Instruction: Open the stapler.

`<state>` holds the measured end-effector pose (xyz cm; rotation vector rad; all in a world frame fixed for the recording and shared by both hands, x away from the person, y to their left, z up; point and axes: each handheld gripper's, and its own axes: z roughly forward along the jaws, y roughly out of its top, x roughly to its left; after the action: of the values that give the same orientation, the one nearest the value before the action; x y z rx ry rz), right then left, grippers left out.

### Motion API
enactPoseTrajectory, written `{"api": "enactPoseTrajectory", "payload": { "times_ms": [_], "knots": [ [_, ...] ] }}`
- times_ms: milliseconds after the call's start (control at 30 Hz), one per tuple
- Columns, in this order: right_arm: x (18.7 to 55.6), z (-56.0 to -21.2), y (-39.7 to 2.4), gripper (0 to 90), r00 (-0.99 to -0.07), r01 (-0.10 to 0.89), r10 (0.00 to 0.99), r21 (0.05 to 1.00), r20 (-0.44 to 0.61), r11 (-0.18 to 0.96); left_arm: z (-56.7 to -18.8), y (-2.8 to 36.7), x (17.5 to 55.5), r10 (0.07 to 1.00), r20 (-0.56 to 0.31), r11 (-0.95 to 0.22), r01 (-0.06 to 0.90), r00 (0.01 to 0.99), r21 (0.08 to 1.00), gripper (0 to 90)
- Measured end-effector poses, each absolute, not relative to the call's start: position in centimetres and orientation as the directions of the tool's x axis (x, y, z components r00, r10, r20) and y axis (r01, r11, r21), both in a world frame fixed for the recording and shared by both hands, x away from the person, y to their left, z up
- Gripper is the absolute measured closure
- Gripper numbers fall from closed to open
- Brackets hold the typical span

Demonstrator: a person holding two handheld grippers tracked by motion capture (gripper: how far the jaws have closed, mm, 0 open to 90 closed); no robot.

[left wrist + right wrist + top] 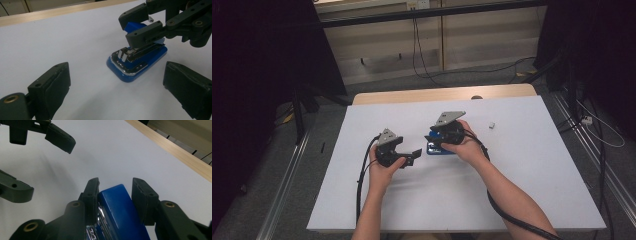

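A blue stapler (439, 149) lies on the white table (522, 170). Its blue top cover (117, 205) is tilted up off the base (140, 65), baring the metal magazine (130, 53). My right gripper (432, 138) is shut on that cover, one pad on each side, as the right gripper view (115, 182) and the left gripper view (127, 30) both show. My left gripper (412, 157) stands open just left of the stapler, its jaws wide apart with nothing between them (117, 92). Its two jaws also show in the right gripper view (37, 165).
A small white piece (492, 124) lies on the table to the right of the stapler. The table's wooden far edge (442, 93) runs along the back. Cables (422, 55) trail on the floor beyond it. Dark stands flank the table.
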<state>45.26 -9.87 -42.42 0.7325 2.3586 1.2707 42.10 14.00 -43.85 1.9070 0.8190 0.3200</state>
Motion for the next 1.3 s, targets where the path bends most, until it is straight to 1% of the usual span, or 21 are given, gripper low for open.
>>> {"api": "enactPoseTrajectory", "payload": {
  "times_ms": [167,300,367,400,467,500,533,600,633,667,700,767,800,967,1100,1200,1300],
  "knots": [
    [45.2,-42.2,-10.3,59.4,-0.795,0.274,0.604,0.859,-0.05,0.432,-44.1,13.6,42.3,0.673,-0.114,-0.274,0.39,0.731,0.879,12.0],
    [45.1,-42.1,-10.4,59.4,-0.791,0.275,0.61,0.865,-0.045,0.42,-44.4,13.2,42.5,0.676,-0.111,-0.262,0.378,0.729,0.888,21.3],
    [45.2,-42.1,-10.5,59.5,-0.79,0.277,0.612,0.867,-0.04,0.414,-44.6,12.9,42.7,0.686,-0.107,-0.26,0.381,0.719,0.887,34.3],
    [45.2,-42.0,-10.6,59.5,-0.789,0.278,0.613,0.868,-0.037,0.411,-44.7,12.8,42.7,0.685,-0.115,-0.252,0.382,0.719,0.889,36.5],
    [45.2,-42.0,-10.6,59.5,-0.79,0.278,0.613,0.871,-0.033,0.405,-44.9,12.4,42.9,0.685,-0.104,-0.269,0.384,0.721,0.883,51.2],
    [45.2,-42.0,-10.7,59.5,-0.788,0.281,0.615,0.873,-0.028,0.399,-44.9,12.2,43.0,0.68,-0.108,-0.27,0.384,0.725,0.883,53.8],
    [45.1,-42.0,-10.8,59.5,-0.787,0.283,0.617,0.875,-0.021,0.392,-45.0,12.0,43.0,0.672,-0.122,-0.254,0.383,0.73,0.888,60.2],
    [45.1,-42.0,-10.9,59.4,-0.787,0.283,0.617,0.879,-0.016,0.384,-45.0,11.6,43.1,0.662,-0.119,-0.257,0.373,0.74,0.891,68.0],
    [45.1,-42.0,-10.9,59.4,-0.787,0.283,0.617,0.88,-0.015,0.382,-45.0,11.5,43.2,0.657,-0.121,-0.255,0.37,0.745,0.893,74.1],
    [45.1,-42.0,-11.0,59.4,-0.787,0.282,0.617,0.88,-0.016,0.382,-45.1,11.3,43.2,0.655,-0.126,-0.25,0.371,0.745,0.894,77.4],
    [45.1,-42.0,-11.0,59.4,-0.787,0.282,0.617,0.881,-0.015,0.38,-45.1,11.2,43.3,0.656,-0.132,-0.247,0.376,0.743,0.893,82.6],
    [45.1,-41.9,-11.1,59.4,-0.786,0.282,0.618,0.884,-0.009,0.373,-45.3,11.0,43.4,0.654,-0.137,-0.238,0.375,0.744,0.896,88.7],
    [45.1,-41.9,-11.2,59.4,-0.785,0.285,0.62,0.886,-0.004,0.366,-45.3,11.0,43.5,0.646,-0.129,-0.245,0.365,0.752,0.898,90.0],
    [45.1,-41.8,-11.3,59.4,-0.784,0.29,0.621,0.887,0.004,0.36,-45.0,9.8,43.7,0.636,-0.117,-0.268,0.36,0.763,0.893,90.0],
    [45.1,-41.8,-11.3,59.3,-0.783,0.29,0.622,0.887,0.003,0.36,-45.5,9.3,44.0,0.629,-0.138,-0.251,0.368,0.765,0.896,90.0],
    [45.1,-41.8,-11.3,59.3,-0.783,0.294,0.622,0.886,0.008,0.358,-45.5,9.2,44.3,0.644,-0.125,-0.254,0.366,0.754,0.895,89.7],
    [45.1,-41.9,-11.2,58.9,-0.781,0.298,0.624,0.885,0.012,0.357,-45.9,8.8,44.4,0.619,-0.125,-0.256,0.35,0.775,0.901,88.4]
  ]
}}
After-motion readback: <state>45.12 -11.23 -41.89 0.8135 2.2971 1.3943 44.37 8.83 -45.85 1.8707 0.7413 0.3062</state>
